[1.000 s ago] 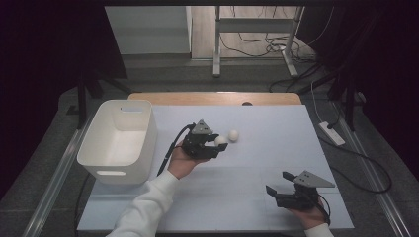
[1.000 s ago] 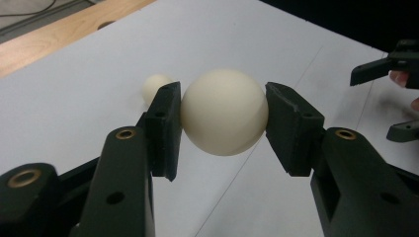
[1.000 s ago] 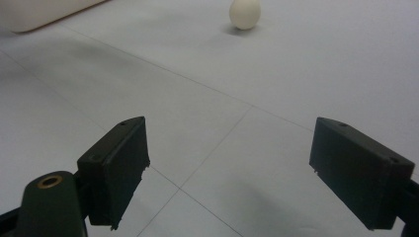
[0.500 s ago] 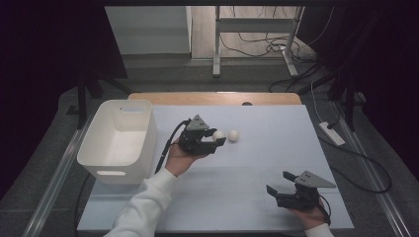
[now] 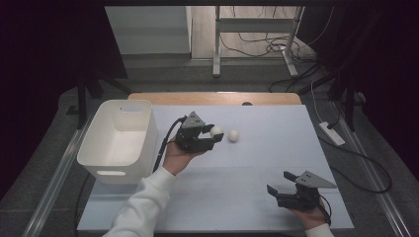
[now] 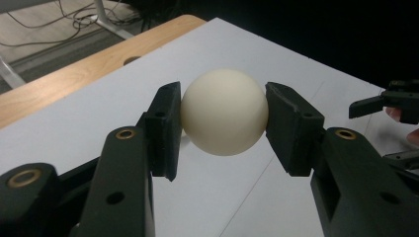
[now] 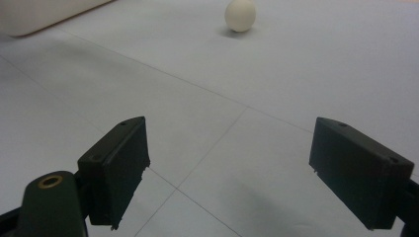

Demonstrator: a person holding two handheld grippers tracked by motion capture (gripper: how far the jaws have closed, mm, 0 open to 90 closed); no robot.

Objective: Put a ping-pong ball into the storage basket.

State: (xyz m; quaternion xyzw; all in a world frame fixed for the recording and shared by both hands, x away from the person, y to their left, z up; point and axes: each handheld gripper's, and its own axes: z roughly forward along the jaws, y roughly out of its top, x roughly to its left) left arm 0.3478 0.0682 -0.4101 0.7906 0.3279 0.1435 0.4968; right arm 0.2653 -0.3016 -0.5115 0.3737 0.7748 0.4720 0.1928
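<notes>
Two smooth, cream-white round balls are present. Your left hand-held gripper (image 5: 213,138) pinches the first ball (image 6: 224,111) between both pads, raised off the bench just right of the white rectangular plastic bin (image 5: 120,138). The second ball (image 5: 233,136) rests on the white sheet-covered bench (image 5: 237,187), farther right of the bin and just beside the held ball. One bin stands at the bench's left edge, open-topped. Your right hand-held gripper (image 5: 281,183) is spread wide, well apart from the bin near the front right corner, with bare sheet between them.
</notes>
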